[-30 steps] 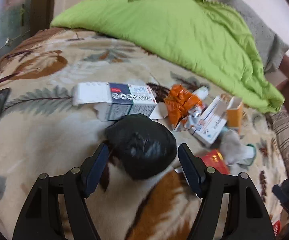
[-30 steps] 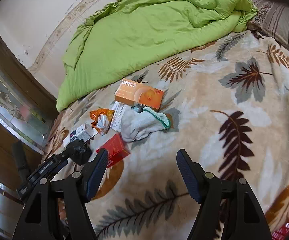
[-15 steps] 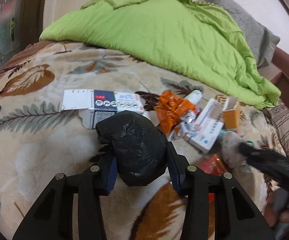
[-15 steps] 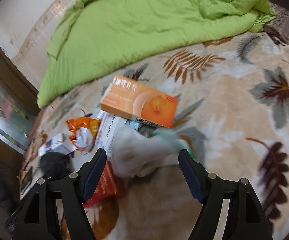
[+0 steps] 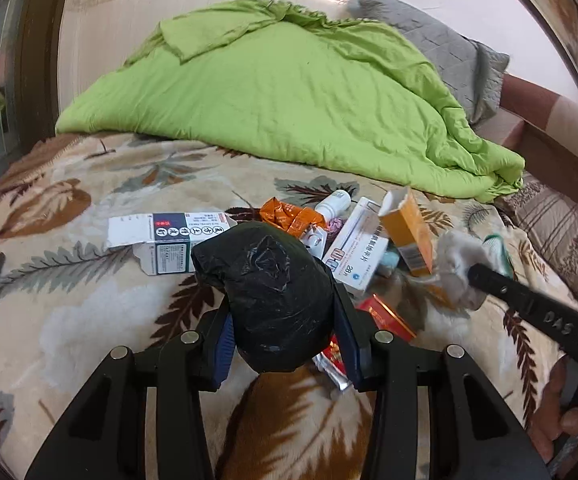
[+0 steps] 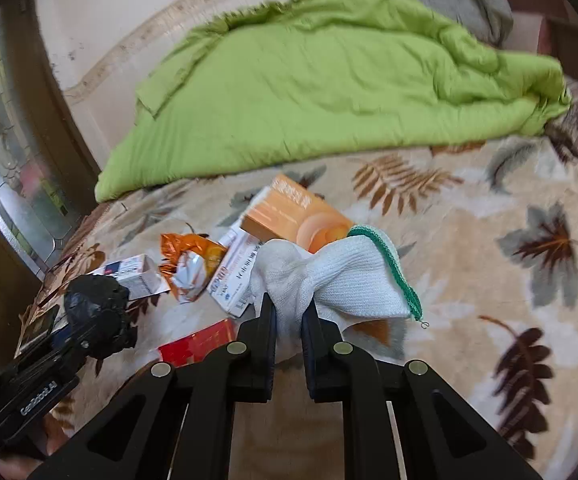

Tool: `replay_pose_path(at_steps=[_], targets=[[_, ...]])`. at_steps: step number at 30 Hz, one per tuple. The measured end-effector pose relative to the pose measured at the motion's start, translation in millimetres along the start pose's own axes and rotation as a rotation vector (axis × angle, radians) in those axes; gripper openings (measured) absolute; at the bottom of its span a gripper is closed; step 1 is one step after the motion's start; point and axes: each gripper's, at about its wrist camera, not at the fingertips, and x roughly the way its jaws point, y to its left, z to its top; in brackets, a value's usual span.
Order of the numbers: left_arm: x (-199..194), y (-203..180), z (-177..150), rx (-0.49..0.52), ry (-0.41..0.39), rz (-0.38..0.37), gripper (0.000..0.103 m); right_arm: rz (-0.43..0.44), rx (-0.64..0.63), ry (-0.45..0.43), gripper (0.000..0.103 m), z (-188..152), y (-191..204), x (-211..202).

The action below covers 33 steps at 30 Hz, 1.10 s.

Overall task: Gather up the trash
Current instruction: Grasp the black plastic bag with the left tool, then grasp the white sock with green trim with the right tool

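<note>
- Comparing with a second ago, the black bag roll, which lay loose on the bed between wide-spread jaws, is now clamped by the left gripper and raised a bit off the blanket.
- On the other side, the right gripper, open over bare blanket back then, is now pinched nearly shut on the white glove, with the fabric bunched between the pads.
- The glove is knitted cotton, soft and crumpled, with a green-stitched cuff; the cuff end is flared out to the right and the squeezed middle sits in the jaws, so its long axis runs roughly left-right across that view.
- The bag roll is shiny, wrinkled plastic, a fat lump with its knotted top toward the camera; no clear long axis can be made out.
- The rest of the trash is left piled mid-bed, just past both grippers: an orange carton, a white medicine box beside it, a flattened white-and-blue carton further left, a crinkly orange foil wrapper, a small white bottle and a red packet.
- A puffy green quilt is heaped behind the lot, and the blanket underneath is fuzzy with a leaf print.
</note>
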Motion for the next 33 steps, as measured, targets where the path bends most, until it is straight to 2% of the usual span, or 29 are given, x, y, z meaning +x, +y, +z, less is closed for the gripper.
replay_pose_path(at_steps=[3, 8, 14, 20, 25, 33], targets=[[-9.9, -4.7, -4.3, 0.01, -0.008, -0.009, 0.043, -0.008, -0.04, -0.045, 0.012, -4.1, 7.5, -20.4], [-24.0, -18.4, -14.8, 0.042, -0.014, -0.02, 0.043, -0.022, -0.093, -0.073, 0.012, -23.4, 9.3, -46.4], [-38.2, -37.4, -29.6, 0.081, -0.007, -0.044, 0.043, -0.003, -0.037, -0.086, 0.012, -39.5, -6.9, -75.0], [-46.4, -48.4, -32.5, 0.097, -0.009, -0.07, 0.043, 0.019, 0.031, -0.071, 0.012, -42.1, -16.2, -80.7], [-55.8, -53.6, -30.5, 0.115, -0.031, -0.081, 0.043, 0.006, 0.0, -0.074, 0.012, -43.0, -5.8, -85.6], [-78.1, -59.3, -38.6, 0.123, -0.042, -0.089, 0.043, -0.015, -0.003, -0.131, 0.012, -47.3, 0.7, -113.6]])
